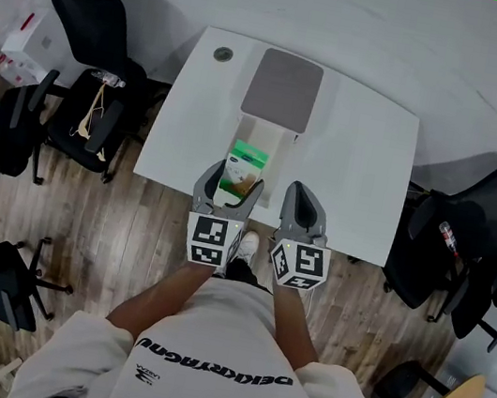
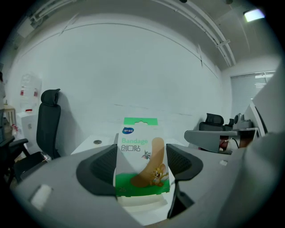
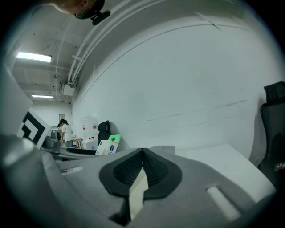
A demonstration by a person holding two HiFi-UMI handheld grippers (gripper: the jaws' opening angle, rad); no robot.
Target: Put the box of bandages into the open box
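Forearms: both extended forward side by side, grippers near level at the table's (image 1: 361, 156) near edge.
Left gripper (image 1: 230, 185): jaws clamped on the upright box of bandages (image 2: 141, 156), at the near end of the open box (image 1: 262, 134).
Right gripper (image 3: 141, 167): jaws pressed together, just right of the open box.
Farthest: grey lid (image 1: 282, 88).

White-and-green box of bandages (image 2: 141, 156) with cartoon print, upright, gripped in left tongs (image 1: 228, 185) at near end of white open box (image 1: 261, 138) lying on the surface (image 1: 359, 165), grey lid flipped back.
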